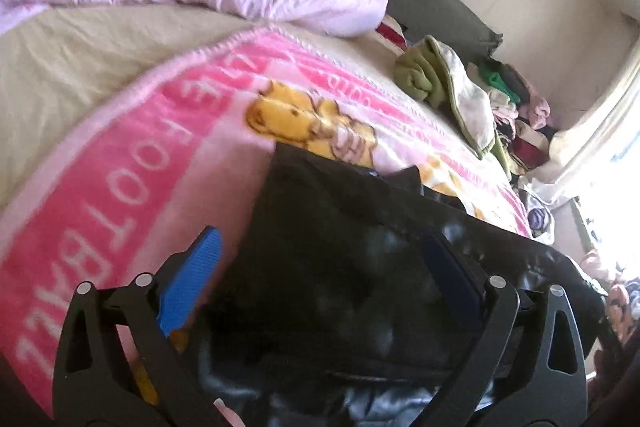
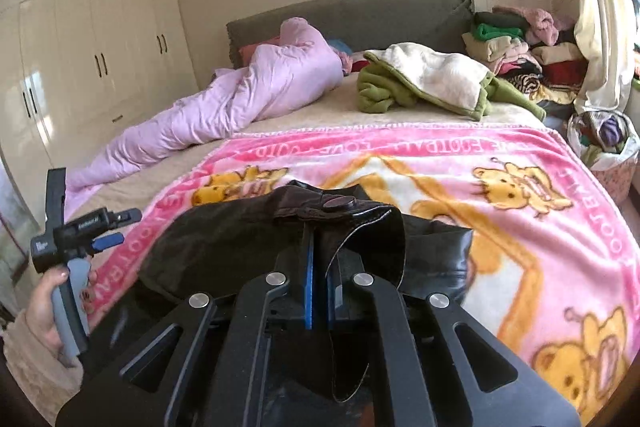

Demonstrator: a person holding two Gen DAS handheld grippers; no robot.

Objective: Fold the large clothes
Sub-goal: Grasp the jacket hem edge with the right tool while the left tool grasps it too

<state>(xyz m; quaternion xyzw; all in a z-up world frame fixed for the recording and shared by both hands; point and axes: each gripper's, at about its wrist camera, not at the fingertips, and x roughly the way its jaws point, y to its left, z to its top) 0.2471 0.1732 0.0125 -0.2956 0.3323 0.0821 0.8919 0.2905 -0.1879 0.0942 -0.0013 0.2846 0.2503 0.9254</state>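
Nearest in the right wrist view, the right gripper (image 2: 319, 291) has its two blue pads pressed together on a flap of the black leather jacket (image 2: 224, 247). The pinched edge curls up between the fingers, and a strap with a round snap button (image 2: 338, 203) lies just beyond the fingertips.

The jacket lies on the near end of the pink blanket (image 2: 520, 195), which serves as the landmark here. In the left wrist view the left gripper (image 1: 320, 267) stands wide over the same jacket (image 1: 340, 247). Its left blue pad (image 1: 192, 283) hangs above the blanket's edge and the other pad is over the dark leather; neither pad presses on anything. From the right wrist view that gripper (image 2: 116, 227) shows off the blanket's left edge, held by a hand (image 2: 48, 311) in a pale fuzzy sleeve.

The blanket, printed with yellow bears and white lettering, covers the near part of the bed (image 2: 280, 119). Beyond its far edge, a green and cream fleece (image 2: 424, 79) lies crumpled on the beige sheet. To the far left of the blanket stretches a lilac quilt (image 2: 240, 95), bunched up against the grey headboard (image 2: 360, 15). Past the blanket's far right corner a stack of folded clothes (image 2: 516, 47) rises beside a pale curtain (image 2: 596, 27). A basket (image 2: 608, 147) of clothes stands off its right edge. Cream wardrobes (image 2: 100, 47) line the wall far to the left.
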